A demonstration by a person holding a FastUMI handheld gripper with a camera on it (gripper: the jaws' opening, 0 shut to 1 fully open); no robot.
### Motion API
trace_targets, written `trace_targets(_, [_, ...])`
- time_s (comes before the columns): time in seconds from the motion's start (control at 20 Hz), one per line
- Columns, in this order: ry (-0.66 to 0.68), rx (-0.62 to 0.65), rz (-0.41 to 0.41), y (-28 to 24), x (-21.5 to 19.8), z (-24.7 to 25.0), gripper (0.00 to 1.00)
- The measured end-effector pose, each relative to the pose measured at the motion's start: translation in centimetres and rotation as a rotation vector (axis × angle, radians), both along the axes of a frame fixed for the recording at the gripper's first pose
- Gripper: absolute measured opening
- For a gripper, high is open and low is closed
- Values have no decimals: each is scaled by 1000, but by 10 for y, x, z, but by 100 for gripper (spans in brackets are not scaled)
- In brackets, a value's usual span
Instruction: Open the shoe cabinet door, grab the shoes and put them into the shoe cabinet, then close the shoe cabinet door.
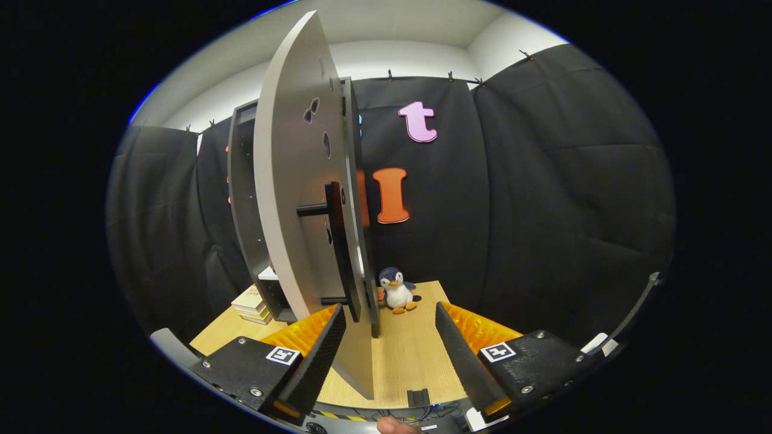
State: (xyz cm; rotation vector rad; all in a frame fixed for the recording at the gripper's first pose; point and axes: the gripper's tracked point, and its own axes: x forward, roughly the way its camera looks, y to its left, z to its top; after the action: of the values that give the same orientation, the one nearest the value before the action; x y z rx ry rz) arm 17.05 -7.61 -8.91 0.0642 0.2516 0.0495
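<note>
With your gripper point(391, 334) spread open (holding nothing) astride the swung-out grey cabinet door point(295, 199), close squarely on its black bar handle point(338, 241).

Cabinet door point(295, 199): swung open, seen nearly edge-on; hides most of the cabinet point(244, 205) interior. Stack of books point(250, 306): partly hidden behind cabinet. Tongs point(389, 346): spread; whether left finger point(316, 355) touches door, cannot tell.
</note>
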Motion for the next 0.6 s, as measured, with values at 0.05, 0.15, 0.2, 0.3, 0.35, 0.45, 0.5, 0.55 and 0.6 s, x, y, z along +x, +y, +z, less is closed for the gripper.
trace_targets(0.05, [2,-3,7,5,3,0,93])
trace_targets(0.15, [2,-16,0,8,7,2,92])
trace_targets(0.2, [4,-15,-1,11,6,2,91])
trace_targets(0.3, [13,-3,-6,19,4,1,90])
trace_targets(0.35, [16,-1,-9,23,3,1,90])
trace_targets(0.45, [17,-7,-10,34,2,1,90])
trace_targets(0.5, [19,-9,-9,42,0,1,90])
trace_targets(0.55, [21,-10,-5,50,0,1,90])
trace_targets(0.6, [27,-10,-2,60,-1,0,90])
